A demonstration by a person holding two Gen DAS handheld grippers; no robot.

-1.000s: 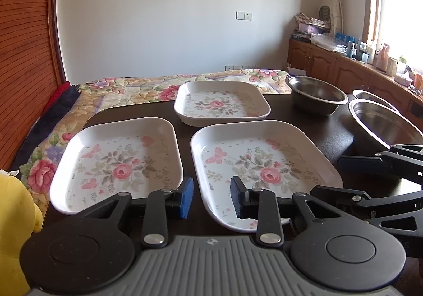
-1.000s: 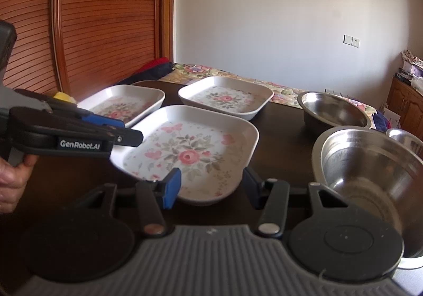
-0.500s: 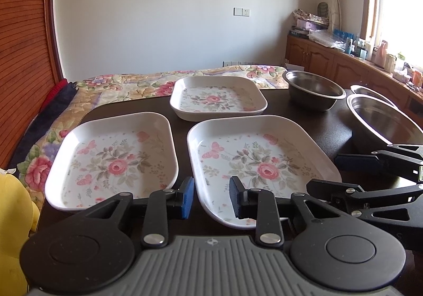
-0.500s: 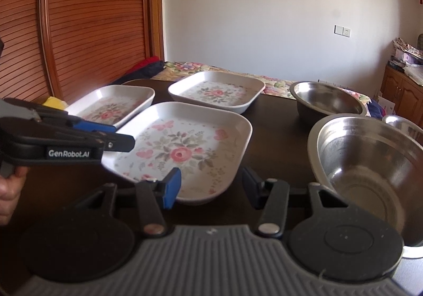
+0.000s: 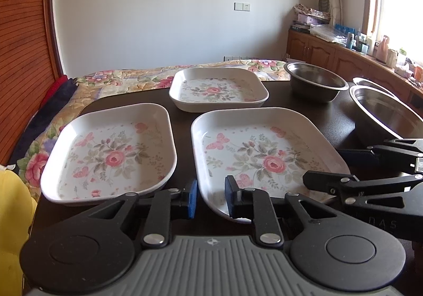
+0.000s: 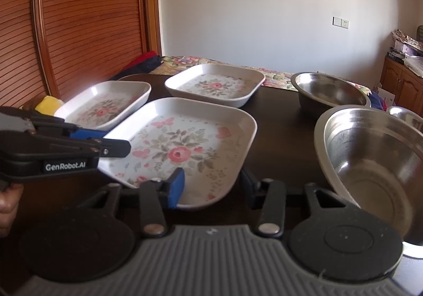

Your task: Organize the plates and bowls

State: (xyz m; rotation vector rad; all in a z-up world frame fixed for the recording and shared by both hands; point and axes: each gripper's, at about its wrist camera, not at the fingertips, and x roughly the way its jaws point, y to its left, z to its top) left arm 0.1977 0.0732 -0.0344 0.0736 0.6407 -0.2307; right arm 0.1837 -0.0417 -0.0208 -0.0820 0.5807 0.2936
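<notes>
- Melamine, floral: three plates on the dark bench (image 5: pixel 341 121), none stacked yet. Near plate (image 5: pixel 261 156) sits just ahead of both claws; left plate (image 5: pixel 111 153) beside it; far plate (image 5: pixel 218 88) behind.
- Steel bowls (image 6: pixel 370 161) to the right, apart from the plates.
- Your left claw (image 5: pixel 210 198) has eased back over the last second; more of the near plate's rim now shows. It is released, empty.
- Your right claw (image 6: pixel 211 185) is released too, straddling that plate's near edge, barely moved.
- Reading: no grasp begun; sorting is at its start.
</notes>
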